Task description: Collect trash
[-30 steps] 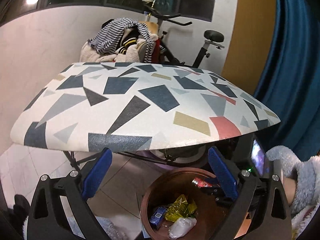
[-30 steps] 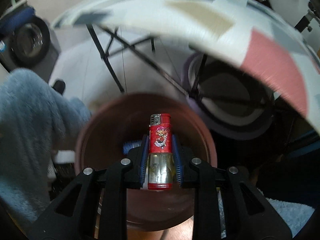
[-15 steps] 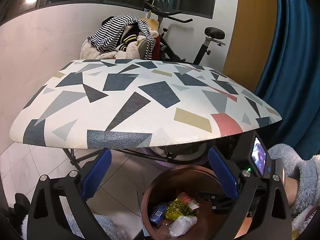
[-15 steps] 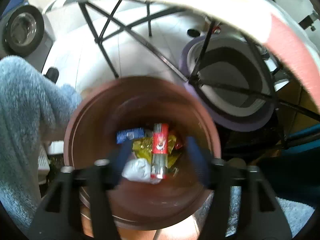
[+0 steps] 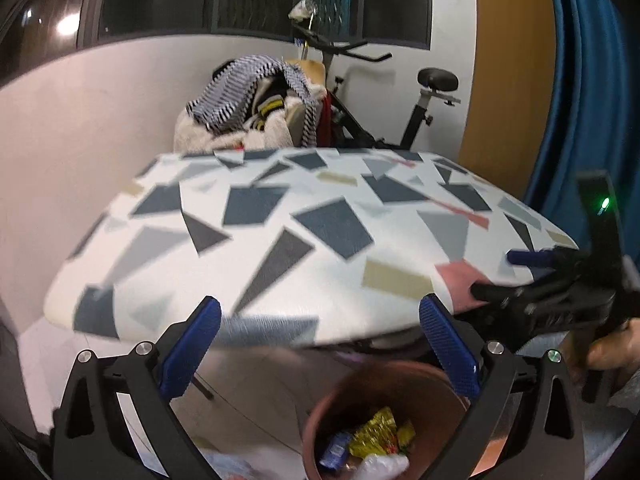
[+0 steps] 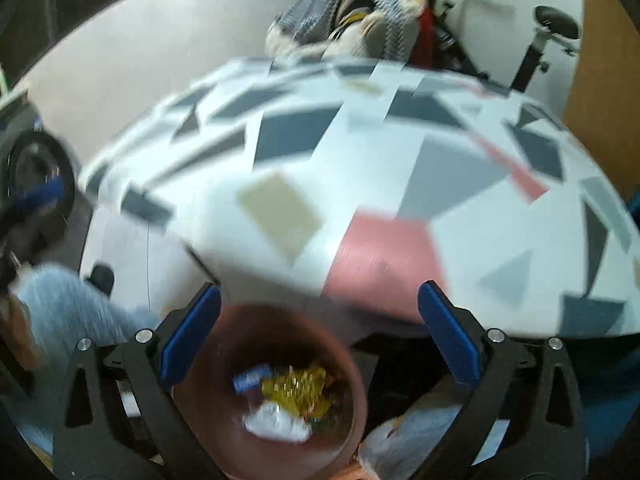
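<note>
Brown bin: stands on the floor below the near edge of the counter, patterned with grey, blue, tan and pink shapes. Contents: yellow foil wrapper, blue packet, white crumpled wrapper.

Right tongs: jaws opening, spread wide, nothing between them; the bin lies directly below and between the fingers, not touched.

Left tongs: jaws wide apart, empty; bin below and toward the right finger, apart from it.

Beyond the counter: heap of clothes, exercise bike, blue curtain.
</note>
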`<action>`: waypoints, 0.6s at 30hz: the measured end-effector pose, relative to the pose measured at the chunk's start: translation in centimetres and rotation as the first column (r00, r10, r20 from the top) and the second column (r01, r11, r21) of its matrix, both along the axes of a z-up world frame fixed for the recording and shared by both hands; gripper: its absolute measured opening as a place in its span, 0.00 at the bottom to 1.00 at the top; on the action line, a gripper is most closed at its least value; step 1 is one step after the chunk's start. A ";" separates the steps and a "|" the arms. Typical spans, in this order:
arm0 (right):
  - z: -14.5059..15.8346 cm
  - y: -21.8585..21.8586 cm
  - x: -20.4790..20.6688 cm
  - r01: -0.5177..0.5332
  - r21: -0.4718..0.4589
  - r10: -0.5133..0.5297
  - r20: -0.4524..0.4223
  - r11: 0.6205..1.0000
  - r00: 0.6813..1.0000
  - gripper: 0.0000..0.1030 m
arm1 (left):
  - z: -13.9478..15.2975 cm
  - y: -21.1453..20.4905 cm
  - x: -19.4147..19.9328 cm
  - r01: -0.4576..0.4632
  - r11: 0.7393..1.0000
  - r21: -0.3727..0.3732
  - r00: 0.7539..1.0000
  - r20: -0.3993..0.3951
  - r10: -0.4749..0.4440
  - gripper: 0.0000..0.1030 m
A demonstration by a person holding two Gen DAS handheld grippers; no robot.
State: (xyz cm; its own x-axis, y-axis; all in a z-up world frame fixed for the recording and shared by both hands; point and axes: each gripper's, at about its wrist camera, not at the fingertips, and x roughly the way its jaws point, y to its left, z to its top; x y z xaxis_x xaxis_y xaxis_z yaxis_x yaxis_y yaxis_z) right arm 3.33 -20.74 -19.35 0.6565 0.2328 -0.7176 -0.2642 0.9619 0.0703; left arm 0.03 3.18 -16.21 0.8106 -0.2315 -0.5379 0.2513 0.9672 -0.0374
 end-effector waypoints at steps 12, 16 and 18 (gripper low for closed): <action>12.5 -2.7 1.8 0.062 0.038 -0.069 0.193 0.997 0.979 0.94 | 10.7 -1.3 2.1 -0.051 0.998 0.044 0.981 0.189 0.042 0.94; 15.0 -2.9 1.5 0.064 0.051 -0.074 0.228 0.997 0.971 0.94 | 12.4 -1.8 2.1 -0.081 0.995 0.062 0.975 0.210 0.066 0.94; 16.1 -3.2 1.3 0.065 0.062 -0.078 0.244 0.996 0.967 0.94 | 12.9 -2.1 1.9 -0.097 0.992 0.075 0.973 0.217 0.079 0.94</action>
